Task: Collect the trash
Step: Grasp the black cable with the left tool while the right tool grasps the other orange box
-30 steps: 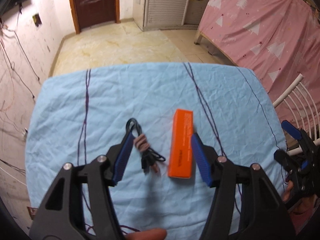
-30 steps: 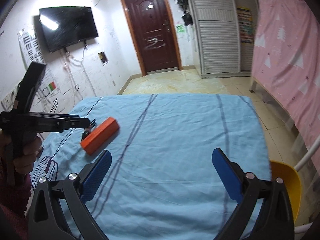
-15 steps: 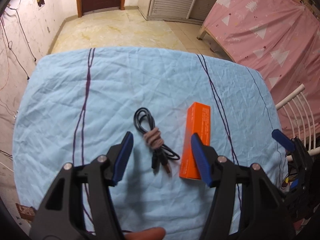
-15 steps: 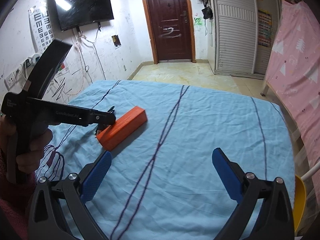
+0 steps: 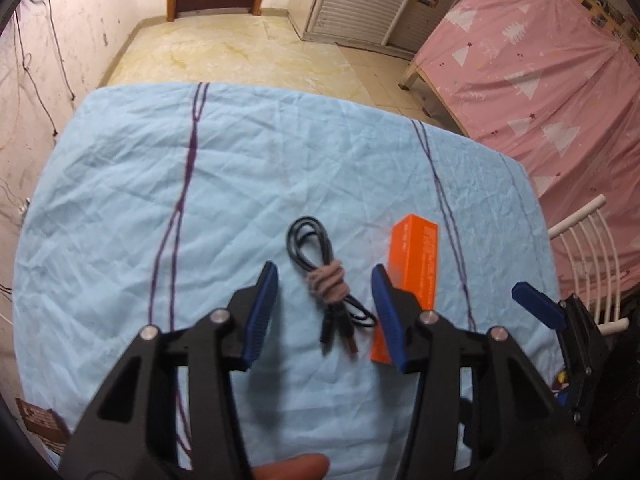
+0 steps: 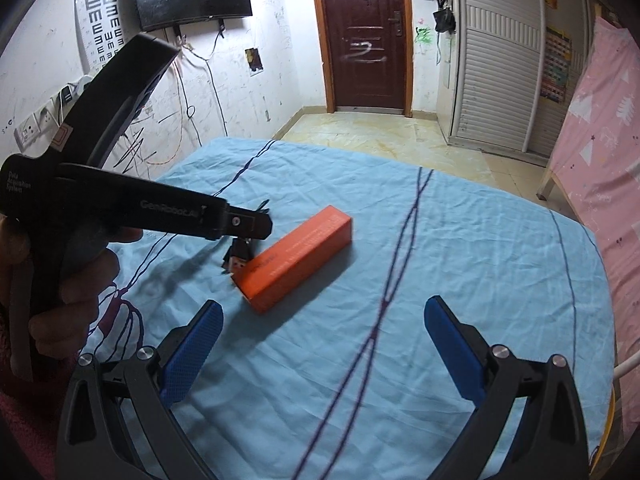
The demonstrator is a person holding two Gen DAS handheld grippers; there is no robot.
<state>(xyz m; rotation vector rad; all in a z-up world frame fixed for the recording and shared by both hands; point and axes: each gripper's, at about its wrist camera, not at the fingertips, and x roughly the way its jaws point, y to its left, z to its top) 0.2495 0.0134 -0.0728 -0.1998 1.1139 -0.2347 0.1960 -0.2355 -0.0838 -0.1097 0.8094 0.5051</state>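
A coiled black cable (image 5: 324, 284) with a brown tie lies on the blue cloth (image 5: 240, 184). To its right lies a long orange box (image 5: 414, 268). My left gripper (image 5: 324, 271) hangs over the cable; its jaws are closing, the cable lies between them and the pads stand clear of it. In the right wrist view the left gripper (image 6: 240, 224) hovers over the cable's plugs (image 6: 238, 258), beside the orange box (image 6: 296, 256). My right gripper (image 6: 323, 304) is wide open and holds nothing, just short of the box.
The blue cloth covers a table (image 6: 460, 240). A white chair rail (image 5: 580, 248) and a pink-covered bed (image 5: 540, 80) stand to the right. A yellow edge (image 6: 611, 408) shows at the table's right side. Tiled floor (image 5: 248, 52) lies beyond the far edge.
The left gripper has shifted so the cable, once by its left finger, sits centred between its jaws, which have narrowed. The right gripper has swung left, bringing the orange box nearer.
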